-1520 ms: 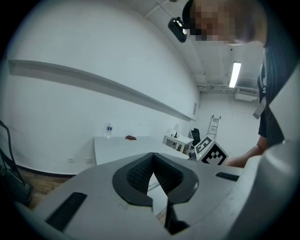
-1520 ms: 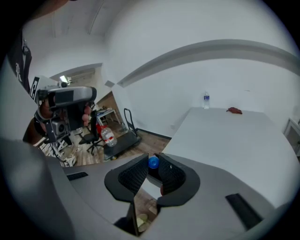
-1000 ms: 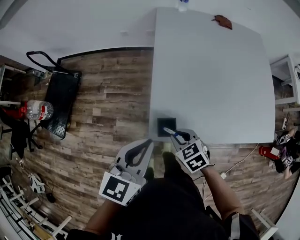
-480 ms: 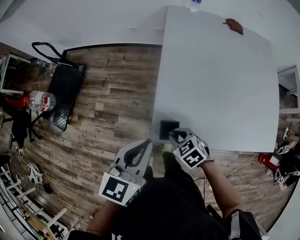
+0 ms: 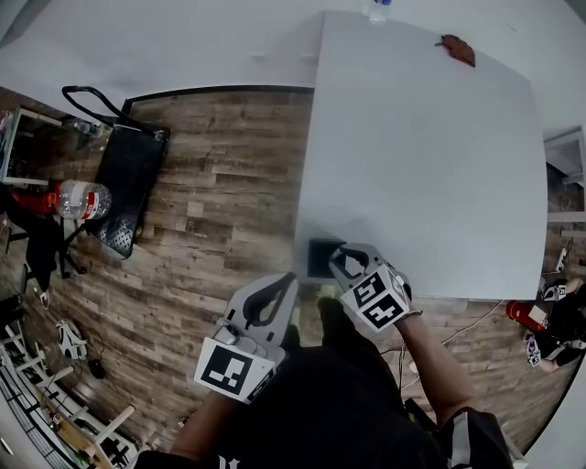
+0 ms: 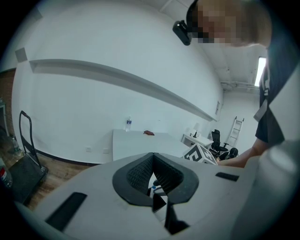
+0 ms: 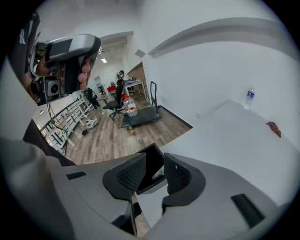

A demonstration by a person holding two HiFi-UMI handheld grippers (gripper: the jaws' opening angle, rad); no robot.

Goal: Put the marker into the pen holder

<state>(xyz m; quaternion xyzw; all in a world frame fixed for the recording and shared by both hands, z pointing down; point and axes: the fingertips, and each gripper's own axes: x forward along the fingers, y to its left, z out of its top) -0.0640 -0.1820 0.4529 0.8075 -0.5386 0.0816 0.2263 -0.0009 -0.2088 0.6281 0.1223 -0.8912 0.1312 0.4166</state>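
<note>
The black square pen holder (image 5: 320, 256) stands at the near left corner of the white table (image 5: 421, 156). My right gripper (image 5: 345, 257) hangs right over it, open, with nothing between its fingers. In the right gripper view the holder (image 7: 151, 158) shows through the gap between the pads, and a pale piece of the marker (image 7: 157, 175) lies inside it. My left gripper (image 5: 291, 278) is off the table's left edge, above the wood floor, shut and empty. Through the left gripper (image 6: 153, 160), a small blue bit of the marker (image 6: 153, 187) shows.
A water bottle (image 5: 377, 9) and a small reddish-brown thing (image 5: 456, 48) sit at the table's far edge. On the floor to the left are a black cart (image 5: 124, 183) and a large water bottle (image 5: 78, 197). The person's dark torso fills the bottom of the head view.
One second ago the right gripper held the blue-capped marker over the holder. Now its jaws have parted and the marker is out of them, down in the holder. The left gripper has stayed put.
</note>
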